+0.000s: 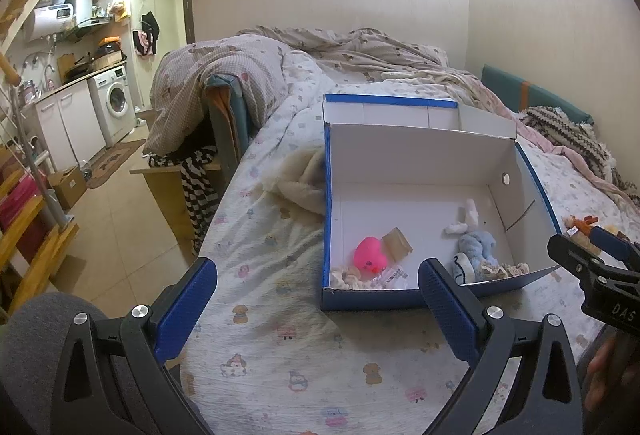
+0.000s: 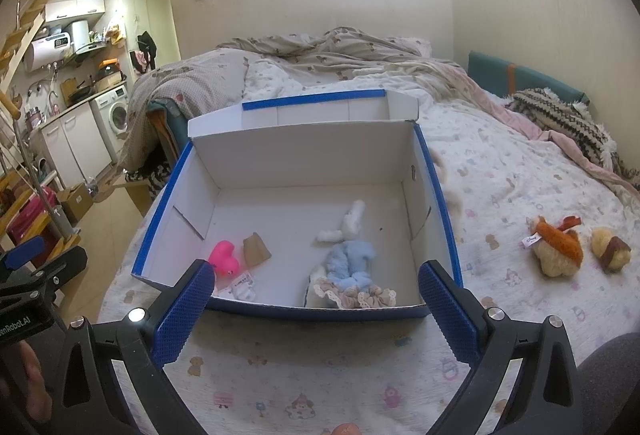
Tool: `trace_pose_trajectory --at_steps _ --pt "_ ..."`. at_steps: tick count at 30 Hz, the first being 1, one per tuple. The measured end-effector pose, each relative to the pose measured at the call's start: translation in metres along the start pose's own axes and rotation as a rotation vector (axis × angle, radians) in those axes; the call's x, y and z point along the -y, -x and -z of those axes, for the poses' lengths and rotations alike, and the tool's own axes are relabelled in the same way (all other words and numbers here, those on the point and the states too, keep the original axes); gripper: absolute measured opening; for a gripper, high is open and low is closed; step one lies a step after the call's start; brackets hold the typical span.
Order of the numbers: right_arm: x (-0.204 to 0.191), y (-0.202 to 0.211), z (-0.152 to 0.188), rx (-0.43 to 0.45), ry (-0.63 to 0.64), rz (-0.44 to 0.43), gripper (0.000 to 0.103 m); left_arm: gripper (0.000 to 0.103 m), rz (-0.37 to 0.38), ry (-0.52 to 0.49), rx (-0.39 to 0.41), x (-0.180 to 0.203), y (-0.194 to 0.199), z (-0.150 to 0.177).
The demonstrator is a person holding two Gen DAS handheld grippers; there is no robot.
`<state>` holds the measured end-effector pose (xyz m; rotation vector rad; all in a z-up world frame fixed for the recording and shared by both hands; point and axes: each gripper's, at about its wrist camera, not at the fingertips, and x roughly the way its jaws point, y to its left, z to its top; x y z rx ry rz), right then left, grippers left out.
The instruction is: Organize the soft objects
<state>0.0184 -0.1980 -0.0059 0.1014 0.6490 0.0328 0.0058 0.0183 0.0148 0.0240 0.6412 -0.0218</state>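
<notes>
A blue-and-white cardboard box [image 2: 436, 171] [image 1: 532, 171] lies open on the bed. Inside it are a pink heart toy [image 2: 225, 258] [image 1: 370, 255], a tan block [image 2: 256, 249] [image 1: 397, 242], a blue-and-white plush rabbit [image 2: 349, 255] [image 1: 476, 243], lace scrunchies [image 2: 360, 295] and white socks [image 2: 242, 289]. Two plush toys lie on the sheet right of the box: an orange-and-cream one [image 2: 558, 245] [image 1: 580, 225] and a brown-and-yellow one [image 2: 610, 249]. My right gripper [image 2: 314, 273] hovers open before the box's near wall. My left gripper [image 1: 316, 271] is open, left of the box front, empty.
A cream fleece blanket [image 1: 300, 179] lies by the box's left side. Rumpled duvets [image 2: 320, 55] cover the far bed; a patterned knit throw [image 2: 560, 123] lies at the right. The bed's left edge drops to tiled floor [image 1: 112, 227] and a kitchen area with a washing machine [image 1: 114, 103].
</notes>
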Motion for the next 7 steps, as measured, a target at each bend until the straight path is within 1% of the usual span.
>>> trace_pose_trajectory --at_steps 7 --pt "-0.0003 0.0003 -0.0001 0.000 -0.002 0.000 0.103 0.101 0.011 0.008 0.000 -0.0017 -0.0009 0.0021"
